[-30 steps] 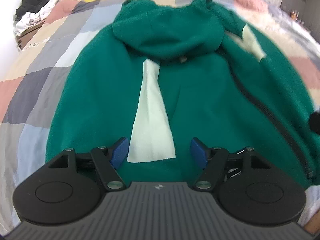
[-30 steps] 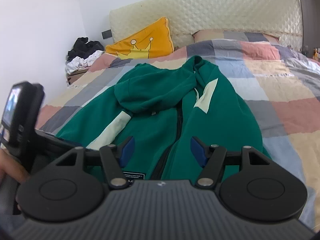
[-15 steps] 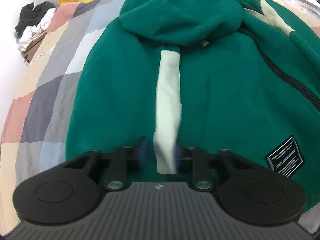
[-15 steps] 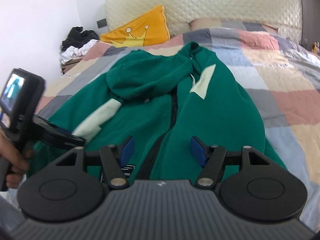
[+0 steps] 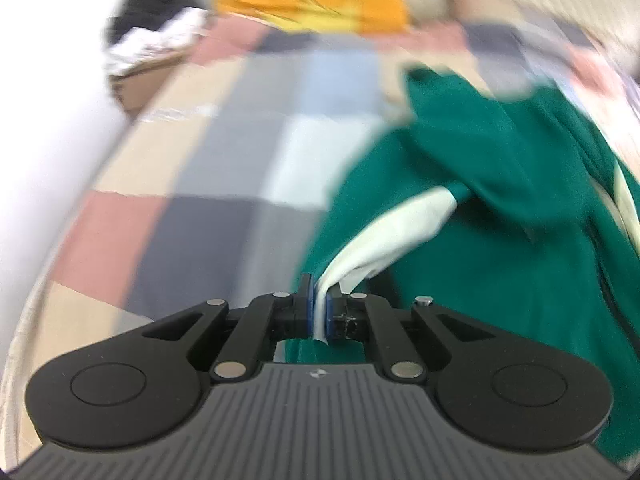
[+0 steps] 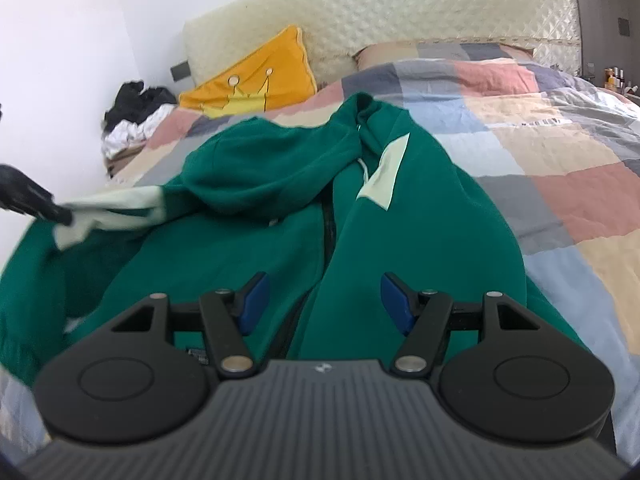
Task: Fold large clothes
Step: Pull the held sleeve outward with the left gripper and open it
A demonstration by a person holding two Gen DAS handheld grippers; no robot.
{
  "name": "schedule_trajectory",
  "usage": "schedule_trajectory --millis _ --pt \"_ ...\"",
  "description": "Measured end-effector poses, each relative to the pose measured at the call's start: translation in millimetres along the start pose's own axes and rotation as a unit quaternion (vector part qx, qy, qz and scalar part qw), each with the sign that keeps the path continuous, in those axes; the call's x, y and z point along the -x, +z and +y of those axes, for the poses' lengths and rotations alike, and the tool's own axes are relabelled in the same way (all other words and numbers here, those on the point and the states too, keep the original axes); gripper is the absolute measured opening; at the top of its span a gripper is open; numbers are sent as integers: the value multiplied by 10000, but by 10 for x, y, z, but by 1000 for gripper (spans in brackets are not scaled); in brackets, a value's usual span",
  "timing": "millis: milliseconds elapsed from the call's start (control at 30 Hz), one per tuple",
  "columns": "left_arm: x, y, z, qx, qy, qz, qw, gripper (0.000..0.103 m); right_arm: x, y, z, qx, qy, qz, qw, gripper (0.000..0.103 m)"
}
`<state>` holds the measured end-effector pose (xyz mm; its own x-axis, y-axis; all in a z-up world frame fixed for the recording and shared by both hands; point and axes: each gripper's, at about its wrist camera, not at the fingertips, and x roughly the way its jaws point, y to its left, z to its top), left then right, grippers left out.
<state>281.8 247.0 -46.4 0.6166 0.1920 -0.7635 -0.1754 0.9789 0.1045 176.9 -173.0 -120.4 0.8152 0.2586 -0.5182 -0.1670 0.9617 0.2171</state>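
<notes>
A green zip hoodie (image 6: 256, 248) with pale panels lies front up on the patchwork bedspread (image 6: 560, 168), hood folded over its chest. My left gripper (image 5: 318, 310) is shut on the pale strip (image 5: 384, 244) of the hoodie's left sleeve and holds it lifted off the bed toward the left. From the right wrist view that left gripper (image 6: 60, 216) shows at the left edge, the sleeve (image 6: 116, 210) stretched out from the body. My right gripper (image 6: 322, 300) hangs open just above the hoodie's lower front beside the zip, nothing between its blue pads.
A yellow pillow (image 6: 252, 80) leans on the quilted headboard (image 6: 400, 12). A heap of black and white clothes (image 6: 136, 116) lies on a stand left of the bed. Small bottles (image 6: 614, 78) stand at the far right. Bare bedspread stretches right of the hoodie.
My left gripper shut on the pale sleeve strip, then swung up and left, drawing the sleeve away from the body. The right gripper stayed open and hardly moved.
</notes>
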Motion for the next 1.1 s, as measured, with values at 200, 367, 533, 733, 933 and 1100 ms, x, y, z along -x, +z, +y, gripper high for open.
schedule_trajectory --millis 200,367,533,733,933,1100 --pt "-38 715 865 835 671 -437 9933 7 -64 28 63 88 -59 -294 9995 64" --pt "-233 1257 1492 1488 1160 -669 9797 7 -116 68 99 181 -137 -638 9977 64" --pt "-678 1638 1899 1888 1588 -715 9664 7 -237 117 21 39 -438 -776 9960 64" --pt "-1541 1632 2137 2168 1904 -297 9570 7 -477 128 -98 -221 -552 -581 9965 64" --pt "-1982 1395 2184 2311 1837 -182 9553 8 -663 103 -80 -266 -535 -384 9975 64" --pt "-1916 1354 2098 2188 1831 -198 9582 34 -681 116 -91 -322 -476 -319 9978 64"
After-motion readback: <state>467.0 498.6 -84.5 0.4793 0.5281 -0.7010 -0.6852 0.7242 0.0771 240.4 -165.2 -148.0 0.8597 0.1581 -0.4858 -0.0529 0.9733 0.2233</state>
